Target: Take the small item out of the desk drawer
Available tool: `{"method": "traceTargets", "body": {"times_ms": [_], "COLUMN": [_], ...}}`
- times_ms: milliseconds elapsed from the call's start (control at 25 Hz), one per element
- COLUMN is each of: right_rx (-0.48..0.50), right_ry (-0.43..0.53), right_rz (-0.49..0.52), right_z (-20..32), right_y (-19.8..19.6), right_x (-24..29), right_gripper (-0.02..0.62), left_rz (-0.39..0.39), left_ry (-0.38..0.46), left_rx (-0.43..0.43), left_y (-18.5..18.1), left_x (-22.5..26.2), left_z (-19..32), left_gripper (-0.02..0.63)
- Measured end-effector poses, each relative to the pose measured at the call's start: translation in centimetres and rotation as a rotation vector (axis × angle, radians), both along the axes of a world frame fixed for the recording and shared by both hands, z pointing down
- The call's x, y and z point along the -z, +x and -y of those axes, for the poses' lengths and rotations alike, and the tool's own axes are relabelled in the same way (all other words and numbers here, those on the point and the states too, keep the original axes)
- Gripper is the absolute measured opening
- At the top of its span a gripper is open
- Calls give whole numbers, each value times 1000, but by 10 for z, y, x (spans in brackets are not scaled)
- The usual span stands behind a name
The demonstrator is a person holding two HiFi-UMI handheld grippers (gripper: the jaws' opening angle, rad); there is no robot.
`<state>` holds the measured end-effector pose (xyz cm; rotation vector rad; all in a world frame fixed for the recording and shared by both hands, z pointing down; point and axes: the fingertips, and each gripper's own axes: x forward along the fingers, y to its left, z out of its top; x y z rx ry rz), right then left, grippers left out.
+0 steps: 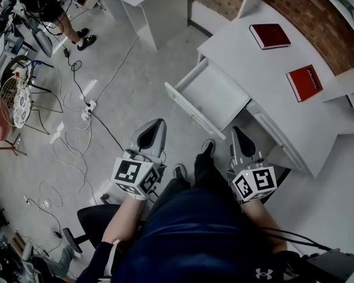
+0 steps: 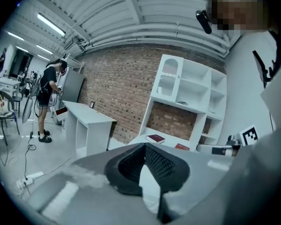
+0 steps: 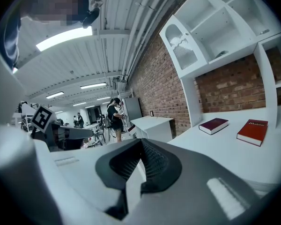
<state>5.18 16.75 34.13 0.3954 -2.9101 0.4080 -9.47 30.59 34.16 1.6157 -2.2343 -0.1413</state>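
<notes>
The white desk (image 1: 265,69) stands ahead of me against the brick wall. Its drawer (image 1: 219,96) is pulled well out toward my knees, so I judge the opening step done. In the head view the drawer's inside shows only a bare white floor. I find no small item in it, nor on the desk top, where a dark red book (image 1: 269,36) and a red book (image 1: 304,82) lie clear of the drawer. My left gripper (image 1: 158,124) and right gripper (image 1: 236,132) are both held low over my lap, short of the drawer. Each has its jaws pressed together with nothing between them. Judgement: the item is either hidden from these views or too small to make out. The reach in, the grasp and the lift out are all left to do.
</notes>
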Motion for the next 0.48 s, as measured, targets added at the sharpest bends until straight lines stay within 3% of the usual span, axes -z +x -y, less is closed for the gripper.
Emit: {"method": "traceTargets", "body": {"times_ms": [200, 480], "right_rx": [13, 37], "right_ry": [-10, -35], "right_rz": [0, -11], "right_z": [46, 97], "right_y": [-18, -33], "right_x": [-2, -14], "right_gripper": [3, 3], "left_rz": [25, 21], "left_ry": [-8, -23], "left_rx": [60, 80], "left_y": [-31, -46], "left_x": [7, -2], "left_z": [31, 81], "left_gripper": [3, 3]}}
